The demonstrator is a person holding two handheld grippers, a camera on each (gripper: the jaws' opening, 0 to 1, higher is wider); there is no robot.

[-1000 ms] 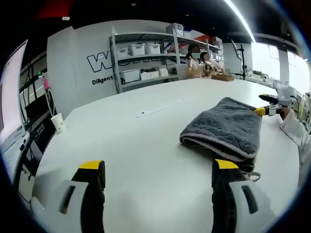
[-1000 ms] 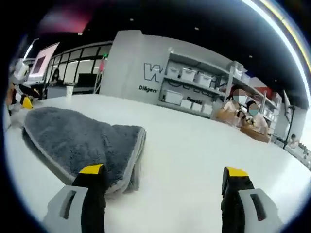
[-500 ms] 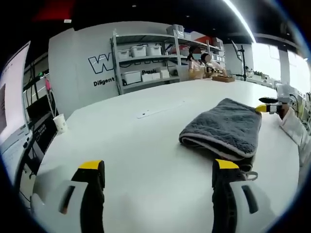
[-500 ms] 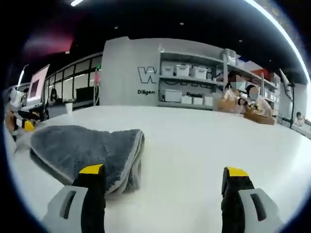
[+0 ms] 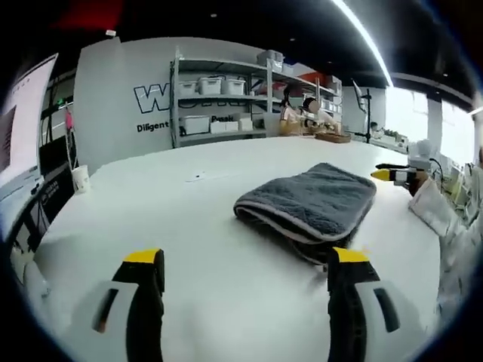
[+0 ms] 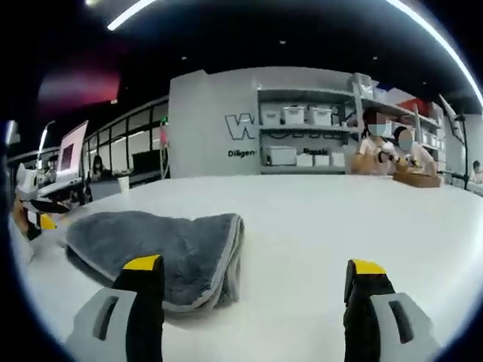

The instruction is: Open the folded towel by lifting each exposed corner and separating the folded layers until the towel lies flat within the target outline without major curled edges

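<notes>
A folded grey towel (image 5: 309, 202) with a pale edge lies on the white table (image 5: 189, 226), ahead and right of my left gripper (image 5: 238, 275). That gripper is open, its yellow-tipped jaws wide apart with nothing between them. In the right gripper view the same towel (image 6: 162, 245) lies ahead on the left, its folded edge facing me. My right gripper (image 6: 249, 283) is open, its left jaw in front of the towel's near edge. The other gripper (image 5: 392, 175) shows past the towel's far side in the left gripper view, and at the left edge (image 6: 38, 219) in the right gripper view.
A white sleeve (image 5: 434, 207) shows at the right. A paper cup (image 5: 79, 179) stands at the table's far left edge. Shelves with white bins (image 5: 219, 102) line the back wall. People sit at a far table (image 6: 392, 154).
Both cameras have shifted and dropped lower toward the table. The towel now sits nearer the middle of the left gripper view. The towel itself has not moved, and both grippers stay open.
</notes>
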